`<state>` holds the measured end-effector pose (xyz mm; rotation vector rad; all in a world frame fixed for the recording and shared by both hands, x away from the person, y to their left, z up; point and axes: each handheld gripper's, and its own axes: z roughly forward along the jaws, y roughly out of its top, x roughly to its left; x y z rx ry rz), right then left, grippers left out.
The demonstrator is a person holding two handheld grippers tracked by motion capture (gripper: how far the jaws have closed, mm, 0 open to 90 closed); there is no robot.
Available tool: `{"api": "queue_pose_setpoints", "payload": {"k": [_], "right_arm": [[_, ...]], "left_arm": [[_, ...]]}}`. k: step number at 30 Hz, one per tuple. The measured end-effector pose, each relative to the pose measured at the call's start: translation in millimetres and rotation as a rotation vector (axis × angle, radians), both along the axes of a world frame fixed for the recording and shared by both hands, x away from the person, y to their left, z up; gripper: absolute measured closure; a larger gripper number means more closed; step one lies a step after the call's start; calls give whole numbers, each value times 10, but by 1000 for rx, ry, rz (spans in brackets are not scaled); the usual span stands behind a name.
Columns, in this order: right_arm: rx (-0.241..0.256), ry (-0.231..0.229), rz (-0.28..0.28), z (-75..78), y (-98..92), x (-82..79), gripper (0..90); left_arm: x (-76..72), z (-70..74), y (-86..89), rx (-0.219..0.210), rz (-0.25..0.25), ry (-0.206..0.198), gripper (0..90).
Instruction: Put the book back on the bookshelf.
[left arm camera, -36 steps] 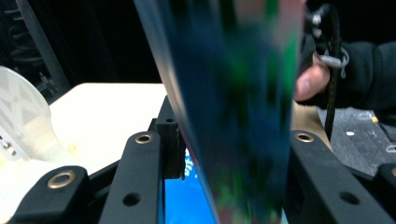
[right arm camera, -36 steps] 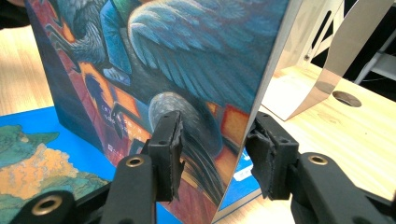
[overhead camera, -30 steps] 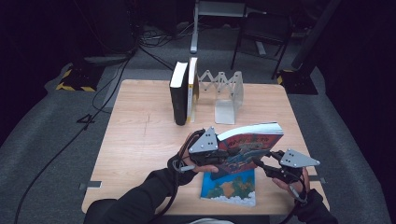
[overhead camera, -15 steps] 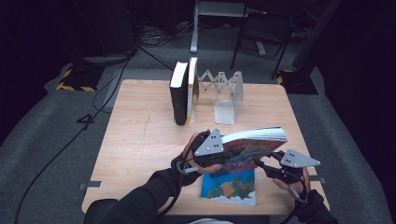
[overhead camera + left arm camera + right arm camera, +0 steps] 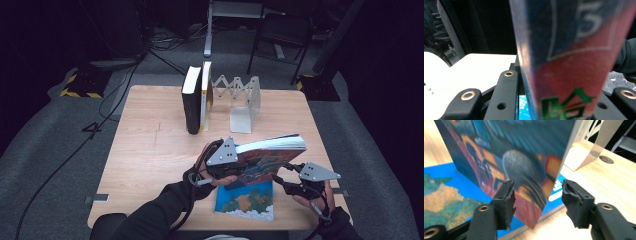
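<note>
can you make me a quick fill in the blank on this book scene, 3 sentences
1. The left tool is shut on the ____ book, held tilted above the table.
2. The blue book lies ____ on the table beneath it.
3. The right tool has its jaws ____ around the lifted book's corner.

Missing words: red; flat; open

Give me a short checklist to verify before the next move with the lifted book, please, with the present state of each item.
1. Left gripper shut on the lifted book: ok.
2. Right gripper closed on that book: not ok, jaws open around its corner.
3. Book clear of the blue book beneath: ok at the raised side, cannot tell at its low edge.
4. Free slot in the bookend rack beside the standing books: ok.
5. Book upright for shelving: not ok, tilted.
</note>
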<state>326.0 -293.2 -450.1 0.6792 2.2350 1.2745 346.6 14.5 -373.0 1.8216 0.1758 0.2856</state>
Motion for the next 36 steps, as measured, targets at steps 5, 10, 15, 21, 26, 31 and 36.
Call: {"api": "queue_pose_setpoints", "payload": {"k": [5, 10, 15, 21, 26, 31, 36], "right_arm": [[-36, 95, 33, -34, -115, 15, 366], [-67, 135, 10, -97, -259, -9, 347], [-105, 163, -58, -241, -392, 7, 330], [-132, 198, -115, -428, -473, 60, 321], [-128, 223, -129, -514, -522, 68, 302], [-96, 242, -143, -537, -574, 69, 280], [-79, 274, -139, -541, -595, 105, 265]], "left_arm": [[14, -3, 5, -5, 3, 8, 731], [67, -16, 27, -23, 22, 23, 729], [109, -21, 40, -33, 32, 36, 731], [122, -19, 32, -31, 39, 35, 730], [133, -16, 21, -29, 39, 30, 731], [187, 1, -5, -28, 43, 34, 732], [231, 38, -62, -25, 43, 37, 737]]}}
